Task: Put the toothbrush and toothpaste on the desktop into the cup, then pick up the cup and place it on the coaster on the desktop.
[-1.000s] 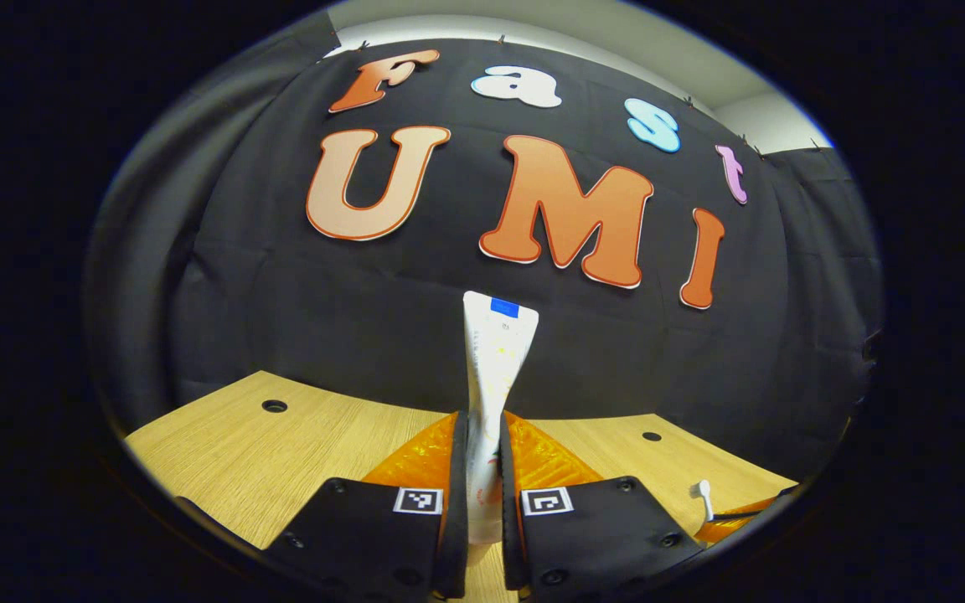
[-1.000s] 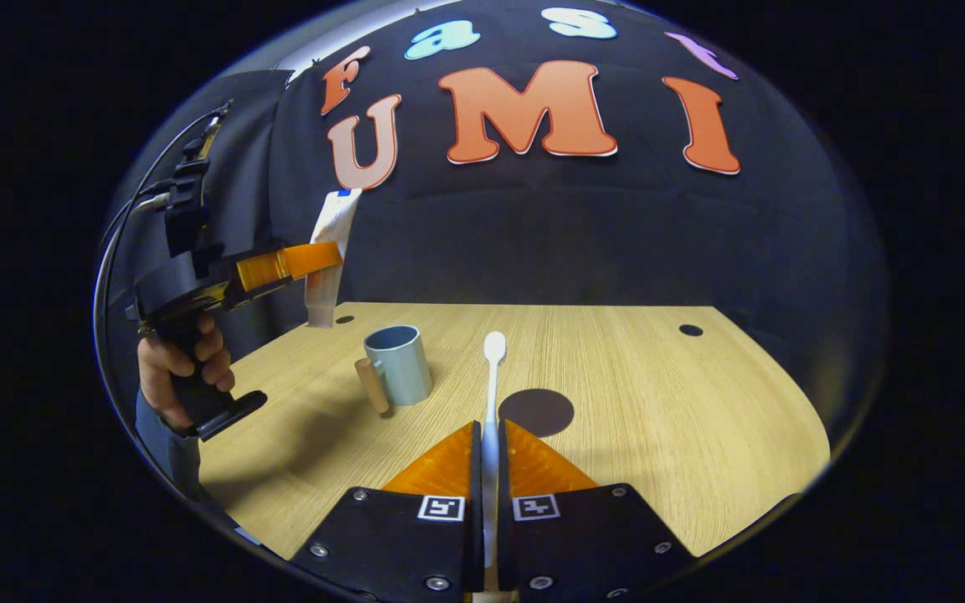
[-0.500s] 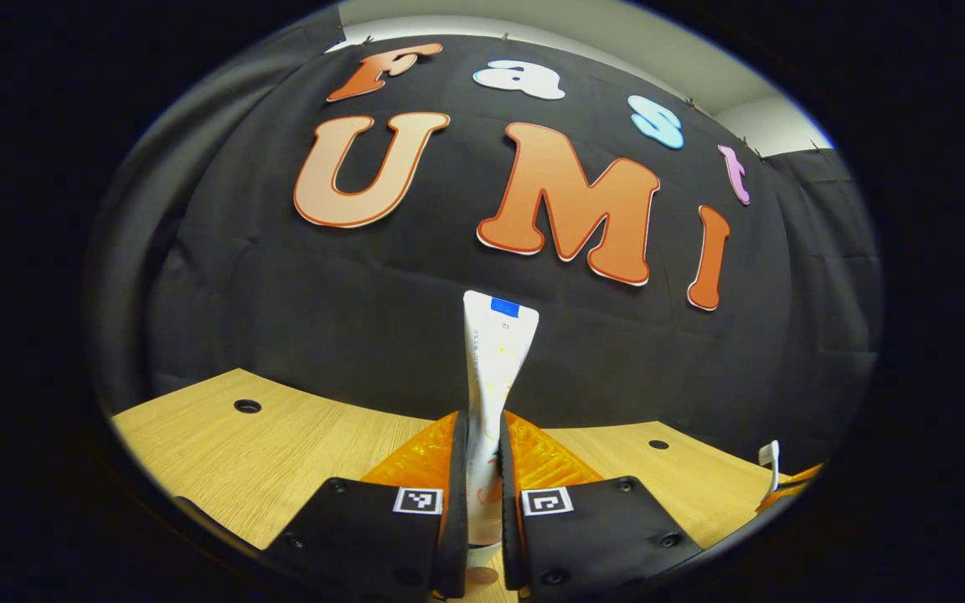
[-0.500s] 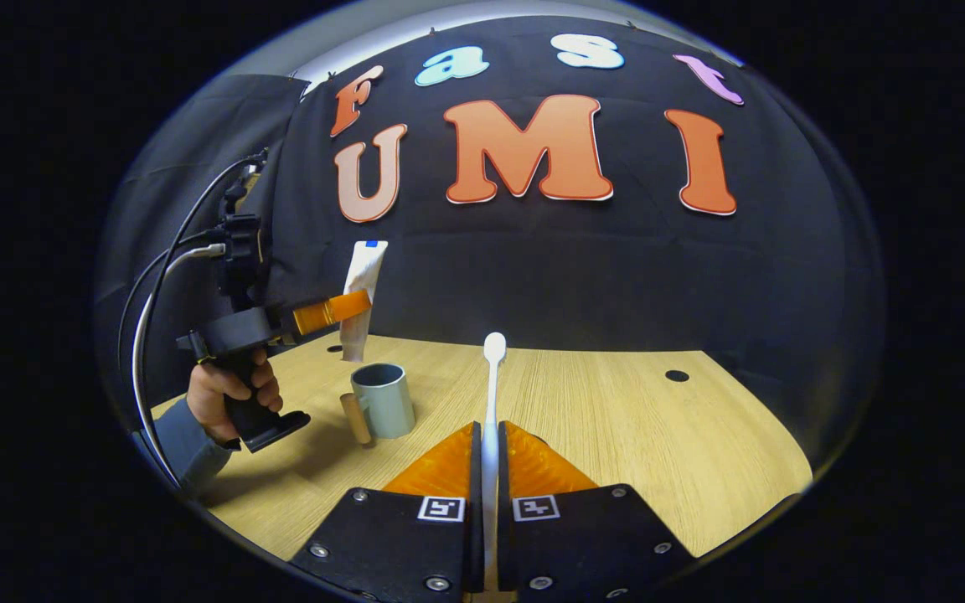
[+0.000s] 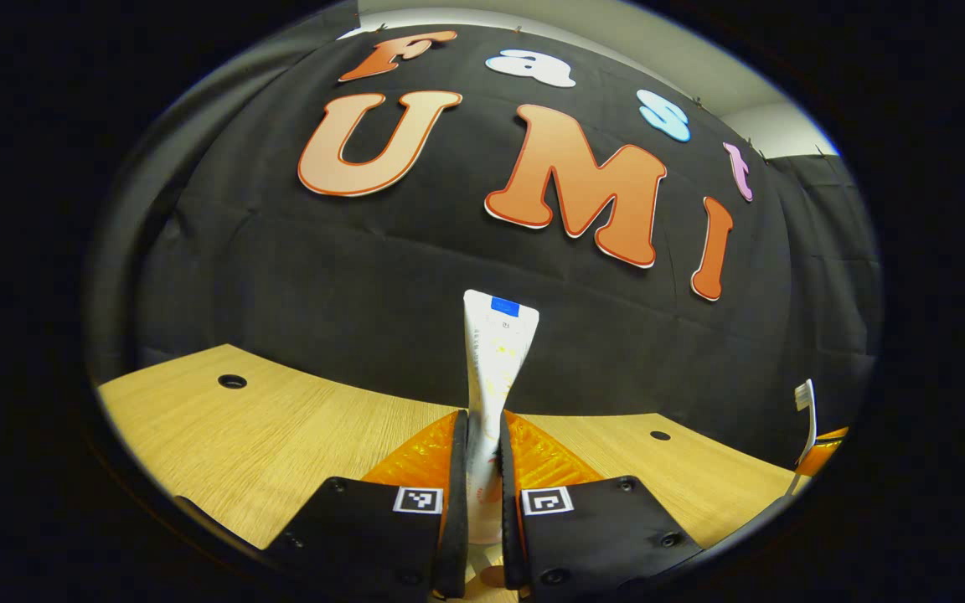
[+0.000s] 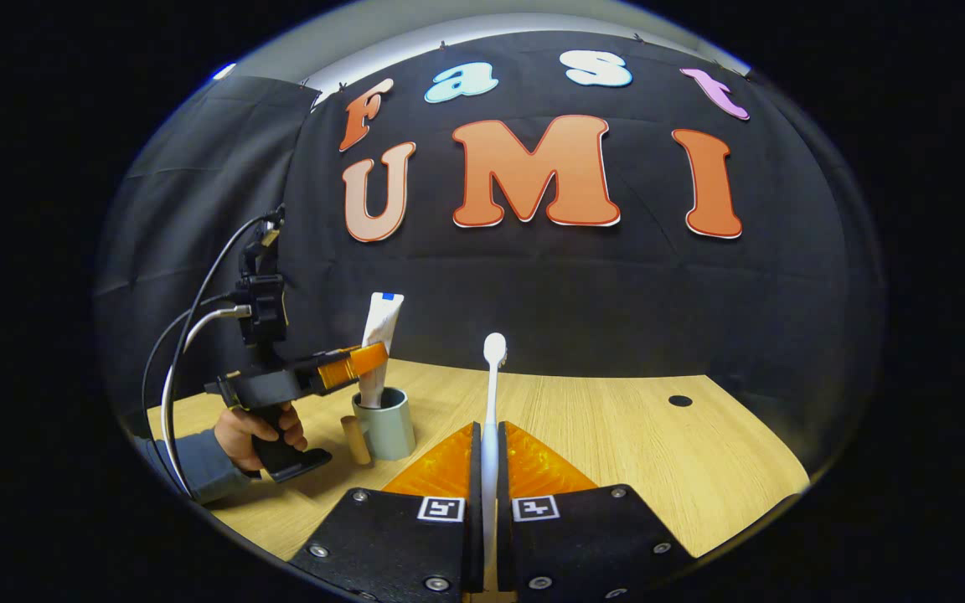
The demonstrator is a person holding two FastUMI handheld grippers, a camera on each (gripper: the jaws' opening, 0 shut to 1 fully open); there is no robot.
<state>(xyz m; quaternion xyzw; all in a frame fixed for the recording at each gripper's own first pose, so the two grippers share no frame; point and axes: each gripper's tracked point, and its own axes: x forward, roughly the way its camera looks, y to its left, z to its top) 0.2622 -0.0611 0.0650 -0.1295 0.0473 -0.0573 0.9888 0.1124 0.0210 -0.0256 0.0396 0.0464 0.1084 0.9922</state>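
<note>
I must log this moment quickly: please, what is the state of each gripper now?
Left gripper: shut on the toothpaste tube.
Right gripper: shut on the toothbrush.

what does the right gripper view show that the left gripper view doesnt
Right gripper view: the cup with its wooden handle, the hand and sleeve holding the left tongs, the cable, and the toothpaste with its lower end at the cup's mouth.
Left gripper view: the tube's print up close, and the toothbrush bristles seen side-on.
Both: toothpaste clamped in the left tongs, toothbrush in the right tongs, the wooden desk, the black cloth wall.
</note>
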